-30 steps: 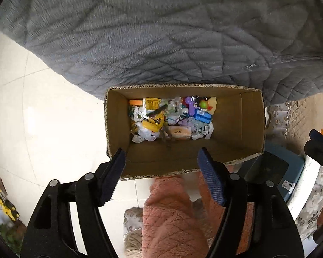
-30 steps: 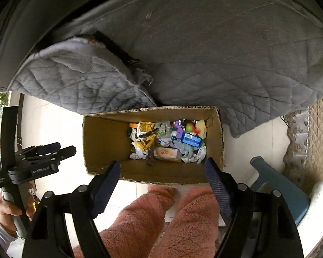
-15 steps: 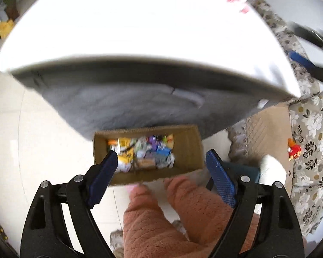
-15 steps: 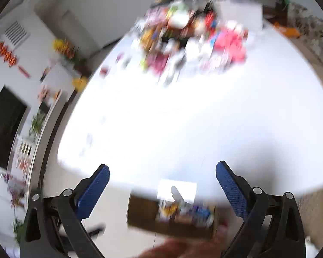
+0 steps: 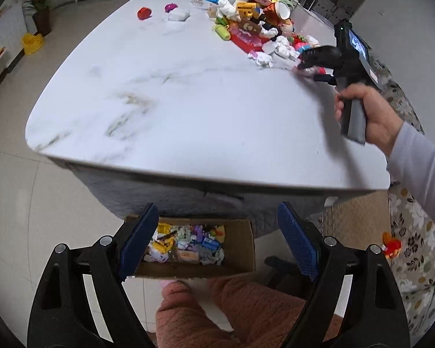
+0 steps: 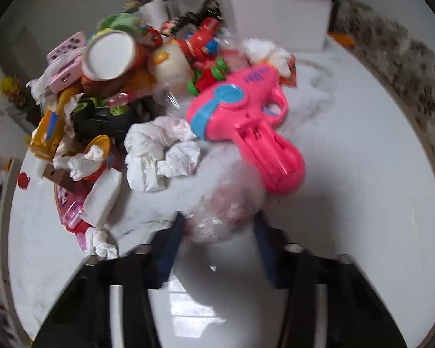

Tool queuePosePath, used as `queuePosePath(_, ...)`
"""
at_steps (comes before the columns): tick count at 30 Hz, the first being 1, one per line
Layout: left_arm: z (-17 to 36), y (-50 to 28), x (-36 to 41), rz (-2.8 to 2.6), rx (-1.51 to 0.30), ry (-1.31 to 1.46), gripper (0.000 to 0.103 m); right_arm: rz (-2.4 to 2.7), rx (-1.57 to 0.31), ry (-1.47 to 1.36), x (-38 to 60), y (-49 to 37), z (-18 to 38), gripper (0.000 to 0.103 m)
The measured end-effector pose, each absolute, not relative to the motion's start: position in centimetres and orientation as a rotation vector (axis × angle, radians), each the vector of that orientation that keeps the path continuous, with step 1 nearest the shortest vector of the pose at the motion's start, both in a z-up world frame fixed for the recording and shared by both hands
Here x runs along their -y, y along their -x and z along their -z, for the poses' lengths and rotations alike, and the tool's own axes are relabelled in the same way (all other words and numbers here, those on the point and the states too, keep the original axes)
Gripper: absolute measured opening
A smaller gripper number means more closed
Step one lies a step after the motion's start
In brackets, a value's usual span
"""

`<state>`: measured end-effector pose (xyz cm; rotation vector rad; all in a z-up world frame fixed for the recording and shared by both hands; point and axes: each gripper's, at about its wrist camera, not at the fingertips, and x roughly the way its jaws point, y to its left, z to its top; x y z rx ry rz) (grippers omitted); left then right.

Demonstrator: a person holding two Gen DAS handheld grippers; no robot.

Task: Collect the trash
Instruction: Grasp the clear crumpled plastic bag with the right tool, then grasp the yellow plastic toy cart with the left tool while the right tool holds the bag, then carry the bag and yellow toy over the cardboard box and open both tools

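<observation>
A crumpled clear plastic wrapper (image 6: 226,214) lies on the white marble bench (image 6: 348,197), just beside a pink toy gun (image 6: 246,121) and wadded white tissues (image 6: 159,150).

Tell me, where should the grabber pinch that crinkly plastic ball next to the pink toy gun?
Pinch the crumpled plastic ball across its middle, coming from the near table edge, as the right gripper is doing. Its sides are bare there, while the pink toy gun blocks the far side. It looks soft, so it should squash and hold.
</observation>
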<state>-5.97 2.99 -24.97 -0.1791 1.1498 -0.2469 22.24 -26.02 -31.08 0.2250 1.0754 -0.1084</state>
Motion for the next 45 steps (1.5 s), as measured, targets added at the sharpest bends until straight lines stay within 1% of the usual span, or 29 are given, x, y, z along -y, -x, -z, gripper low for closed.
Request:
queuePosePath(2, 24.7, 5.0, -2.4, 0.242, -1.145, 0.172, 0.082, 0.048, -1.077, -0.218, 25.8, -21.7, 30.8, 0.036)
queuePosePath(4, 24.6, 3.6, -1.6, 0.245, -1.138, 0.170, 0.082, -0.009, -1.055, -0.210, 26.1, -20.0, 29.7, 0.035)
queuePosePath(11, 24.9, -2.0, 1.1, 0.240, -1.150, 0.150, 0.082, -0.129, -1.012, -0.246, 28.4, -10.4, 26.2, 0.035)
queuePosePath(14, 24.7, -5.7, 2.3, 0.243, -1.131, 0.129, 0.082, -0.142, -1.021, -0.292, 30.3, -6.8, 25.9, 0.035)
queuePosePath(16, 23.9, -9.5, 3.1, 0.255, -1.103, 0.146, 0.082, -0.137, -1.019, -0.329, 31.3, -5.0, 25.4, 0.035)
queuePosePath(20, 21.6, -16.5, 3.2, 0.254, -1.008, 0.195, 0.082, -0.138, -0.993, -0.330, 31.7, -4.0, 24.3, 0.035)
queuePosePath(22, 20.7, -20.6, 2.8, 0.249, -0.981, 0.266, 0.082, -0.142, -0.977, -0.330, 31.9, -3.5, 23.7, 0.036)
queuePosePath(25, 20.6, -25.0, 2.8, 0.220, -0.979, 0.308, 0.082, -0.143, -0.967, -0.339, 32.1, -3.2, 23.2, 0.036)
queuePosePath(28, 21.8, -27.9, 3.6, 0.186, -1.019, 0.267, 0.081, -0.144, -0.970, -0.346, 32.3, -3.1, 23.2, 0.036)
queuePosePath(30, 23.0, -29.4, 3.9, 0.180, -1.069, 0.267, 0.062, -0.150, -0.972, -0.352, 32.4, -2.9, 23.1, 0.036)
queuePosePath(31, 23.4, -29.8, 3.7, 0.203, -1.079, 0.302, 0.055, -0.149, -0.972, -0.349, 32.4, -2.8, 23.0, 0.036)
queuePosePath(32, 23.2, -29.8, 3.3, 0.202, -1.064, 0.338, 0.046, -0.151, -0.971, -0.345, 32.3, -2.7, 22.9, 0.036)
queuePosePath(35, 22.5, -29.5, 2.5, 0.244, -1.053, 0.378, 0.045, -0.160, -0.967, -0.343, 32.1, -2.7, 22.7, 0.036)
queuePosePath(39, 19.9, -27.6, 1.2, 0.294, -1.010, 0.371, 0.044, -0.180, -0.962, -0.344, 31.3, -2.8, 22.2, 0.036)
queuePosePath(41, 18.3, -25.9, 0.1, 0.326, -0.984, 0.385, 0.044, -0.195, -0.951, -0.337, 30.6, -2.7, 21.6, 0.036)
queuePosePath(45, 15.2, -19.3, -2.1, 0.425, -0.932, 0.349, 0.044, -0.251, -0.937, -0.301, 28.0, -2.4, 20.2, 0.036)
